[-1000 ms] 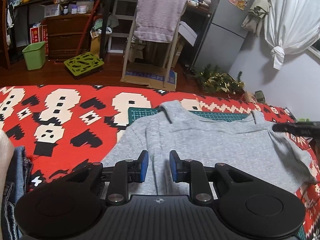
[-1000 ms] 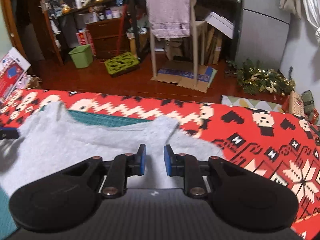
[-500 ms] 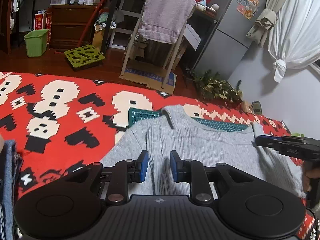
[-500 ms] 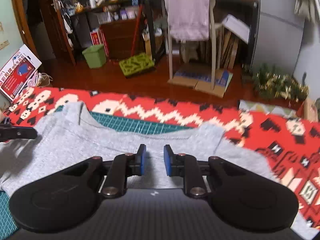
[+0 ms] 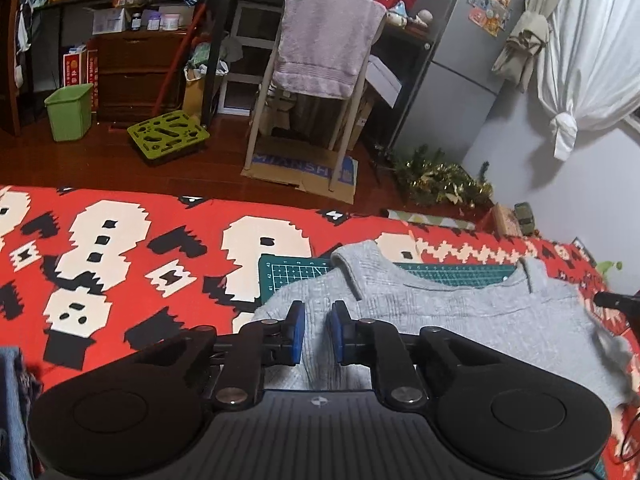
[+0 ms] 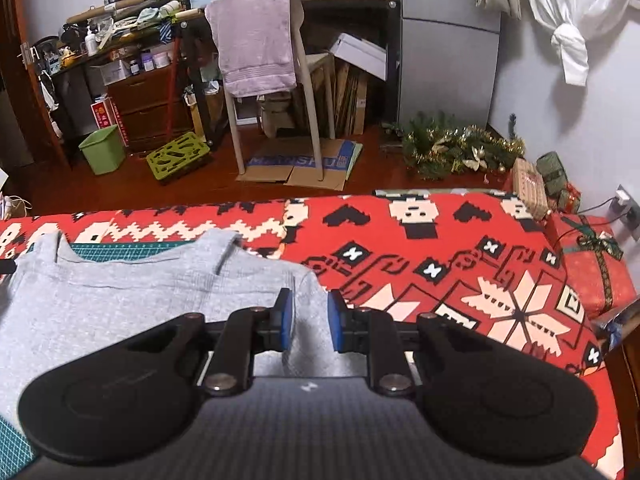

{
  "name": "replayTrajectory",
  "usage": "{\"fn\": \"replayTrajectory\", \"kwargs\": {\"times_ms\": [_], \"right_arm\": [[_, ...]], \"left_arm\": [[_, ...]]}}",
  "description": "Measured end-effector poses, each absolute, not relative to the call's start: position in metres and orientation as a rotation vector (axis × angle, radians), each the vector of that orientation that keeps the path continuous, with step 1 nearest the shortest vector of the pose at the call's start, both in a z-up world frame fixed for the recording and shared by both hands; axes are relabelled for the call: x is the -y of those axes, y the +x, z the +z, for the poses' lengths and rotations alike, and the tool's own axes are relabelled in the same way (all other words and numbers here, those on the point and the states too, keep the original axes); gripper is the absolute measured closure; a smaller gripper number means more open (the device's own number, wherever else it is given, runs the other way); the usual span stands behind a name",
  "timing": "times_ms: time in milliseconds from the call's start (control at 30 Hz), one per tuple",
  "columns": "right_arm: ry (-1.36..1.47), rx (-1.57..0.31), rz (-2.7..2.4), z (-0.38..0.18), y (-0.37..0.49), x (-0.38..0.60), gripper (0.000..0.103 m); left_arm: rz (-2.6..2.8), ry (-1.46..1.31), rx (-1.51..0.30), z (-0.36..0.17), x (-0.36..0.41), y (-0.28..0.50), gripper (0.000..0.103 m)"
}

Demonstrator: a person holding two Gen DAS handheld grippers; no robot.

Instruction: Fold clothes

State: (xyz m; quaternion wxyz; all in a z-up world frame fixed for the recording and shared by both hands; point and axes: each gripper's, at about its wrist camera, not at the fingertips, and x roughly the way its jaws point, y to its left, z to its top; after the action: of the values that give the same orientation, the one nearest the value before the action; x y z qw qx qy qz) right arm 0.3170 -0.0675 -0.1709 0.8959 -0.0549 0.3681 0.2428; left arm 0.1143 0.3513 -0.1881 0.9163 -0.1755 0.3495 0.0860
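Green bin (image 5: 69, 116) on floor, contents unseen.

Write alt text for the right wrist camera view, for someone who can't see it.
The open right gripper hovers over the right edge of a grey top spread flat on a red patterned blanket; beyond it stands a chair draped with a towel.

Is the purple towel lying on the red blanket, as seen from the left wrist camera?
No, the purple towel hangs over the back of the white chair on the floor beyond the red blanket.
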Motion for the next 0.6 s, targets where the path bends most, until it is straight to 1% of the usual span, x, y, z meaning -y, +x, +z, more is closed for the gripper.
{"fn": "replayTrajectory", "kwargs": {"times_ms": [67, 100, 167, 233, 267, 300, 333, 400, 600], "right_arm": [[-0.119, -0.769, 0.514, -0.174, 0.320, 0.064, 0.082], [-0.122, -0.773, 0.522, -0.177, 0.321, 0.061, 0.082], [-0.130, -0.779, 0.531, -0.181, 0.324, 0.053, 0.082], [-0.139, -0.789, 0.530, -0.186, 0.328, 0.046, 0.082], [-0.141, -0.793, 0.525, -0.188, 0.329, 0.044, 0.082], [-0.143, -0.796, 0.522, -0.190, 0.331, 0.042, 0.082], [-0.144, -0.794, 0.519, -0.191, 0.331, 0.041, 0.086], [-0.145, -0.778, 0.518, -0.189, 0.328, 0.042, 0.100], [-0.131, -0.715, 0.520, -0.175, 0.317, 0.047, 0.101]], "left_arm": [[0.179, -0.353, -0.742, -0.190, -0.351, 0.118, 0.089], [0.178, -0.359, -0.748, -0.191, -0.352, 0.119, 0.086], [0.174, -0.369, -0.749, -0.190, -0.353, 0.120, 0.082], [0.170, -0.348, -0.757, -0.189, -0.351, 0.122, 0.082], [0.170, -0.336, -0.761, -0.189, -0.350, 0.122, 0.084], [0.170, -0.324, -0.764, -0.190, -0.349, 0.123, 0.094], [0.169, -0.320, -0.764, -0.189, -0.348, 0.122, 0.097], [0.174, -0.309, -0.755, -0.186, -0.347, 0.119, 0.100], [0.204, -0.227, -0.685, -0.166, -0.336, 0.098, 0.100]]}}
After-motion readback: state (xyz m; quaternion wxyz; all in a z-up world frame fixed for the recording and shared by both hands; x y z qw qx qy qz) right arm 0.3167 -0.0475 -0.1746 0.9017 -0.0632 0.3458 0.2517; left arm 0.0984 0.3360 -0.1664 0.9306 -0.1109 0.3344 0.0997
